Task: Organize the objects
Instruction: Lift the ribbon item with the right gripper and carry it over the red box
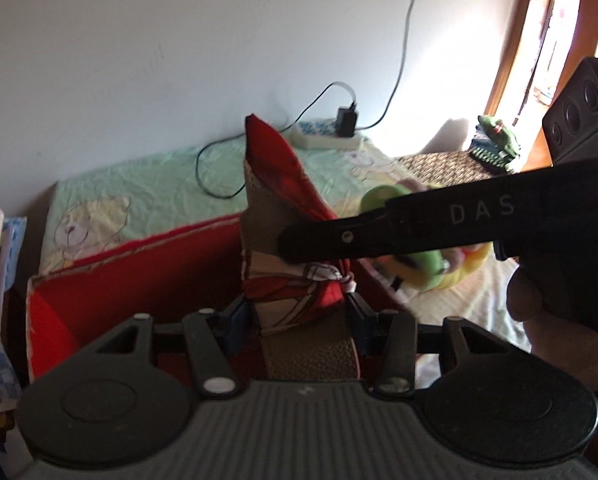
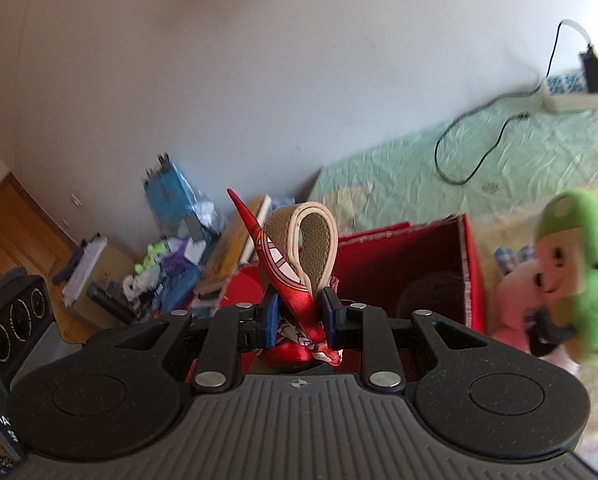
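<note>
We have both grippers clamped on one folded red-and-tan cloth item: the left gripper (image 1: 299,312) pinches its woven tan band, the right gripper (image 2: 299,322) its red satin end. The cloth item (image 1: 287,216) hangs mid-frame above the red box (image 2: 419,256); the next move probably calls for lowering both together. Only the right view shows the box's inside, lower right, and clutter (image 2: 163,264) at left; only the left view shows the window (image 1: 555,40), upper right.

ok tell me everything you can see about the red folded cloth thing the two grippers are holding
The red cloth piece is folded, glossy red with white cartoon line print outside and a tan woven backing with cream edging. It stands upright above the open red box. The left gripper clamps its lower part; the right gripper pinches the red folds beneath a tan loop. One red corner points up.
</note>
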Demonstrator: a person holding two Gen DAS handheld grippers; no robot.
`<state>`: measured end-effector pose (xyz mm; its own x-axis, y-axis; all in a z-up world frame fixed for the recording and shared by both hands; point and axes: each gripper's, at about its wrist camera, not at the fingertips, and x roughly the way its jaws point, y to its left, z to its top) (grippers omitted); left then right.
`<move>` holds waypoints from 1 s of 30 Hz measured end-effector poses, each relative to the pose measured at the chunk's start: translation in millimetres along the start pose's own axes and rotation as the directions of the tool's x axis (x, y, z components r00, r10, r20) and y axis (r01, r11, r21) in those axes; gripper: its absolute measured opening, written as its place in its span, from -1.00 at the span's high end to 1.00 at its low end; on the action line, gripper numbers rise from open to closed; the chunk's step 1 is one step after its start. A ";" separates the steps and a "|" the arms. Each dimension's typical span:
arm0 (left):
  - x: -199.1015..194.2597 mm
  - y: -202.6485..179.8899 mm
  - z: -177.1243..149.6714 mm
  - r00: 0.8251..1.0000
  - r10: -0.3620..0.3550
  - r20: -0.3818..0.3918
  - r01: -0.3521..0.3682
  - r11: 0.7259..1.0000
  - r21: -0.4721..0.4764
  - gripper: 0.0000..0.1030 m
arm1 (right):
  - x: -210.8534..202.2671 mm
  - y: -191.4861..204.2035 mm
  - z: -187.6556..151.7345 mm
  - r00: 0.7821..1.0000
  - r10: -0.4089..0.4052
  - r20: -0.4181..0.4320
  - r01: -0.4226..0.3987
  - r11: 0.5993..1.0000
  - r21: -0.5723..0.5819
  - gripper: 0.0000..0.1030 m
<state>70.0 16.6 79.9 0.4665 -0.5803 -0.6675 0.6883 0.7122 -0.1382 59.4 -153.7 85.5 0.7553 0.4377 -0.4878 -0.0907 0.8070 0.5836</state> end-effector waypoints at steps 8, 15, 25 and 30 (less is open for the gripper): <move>53.3 31.0 -12.6 0.988 -0.015 -0.152 0.000 0.995 -0.095 0.09 | 58.6 -13.2 -0.6 0.978 -0.063 -0.199 0.066 0.998 0.012 0.53; 87.7 42.6 -27.8 0.956 -0.032 -0.291 -0.010 0.990 -0.141 0.09 | 95.8 -24.1 -7.8 0.920 -0.128 -0.369 0.137 0.991 -0.001 0.54; 105.8 45.8 -24.5 0.928 0.007 -0.373 -0.055 0.992 -0.117 0.11 | 117.2 -29.3 -12.7 0.882 -0.176 -0.437 0.173 0.984 -0.048 0.53; 104.3 41.1 -23.7 0.935 0.022 -0.355 -0.056 0.995 -0.084 -0.07 | 125.3 -27.6 -14.2 0.865 -0.231 -0.446 0.211 0.973 -0.094 0.58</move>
<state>133.8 -5.3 -12.7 0.2545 -0.3865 -0.8865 0.6123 0.7740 -0.1616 147.4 -115.5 -0.9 0.3851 0.3693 -0.8458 0.0096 0.9148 0.4038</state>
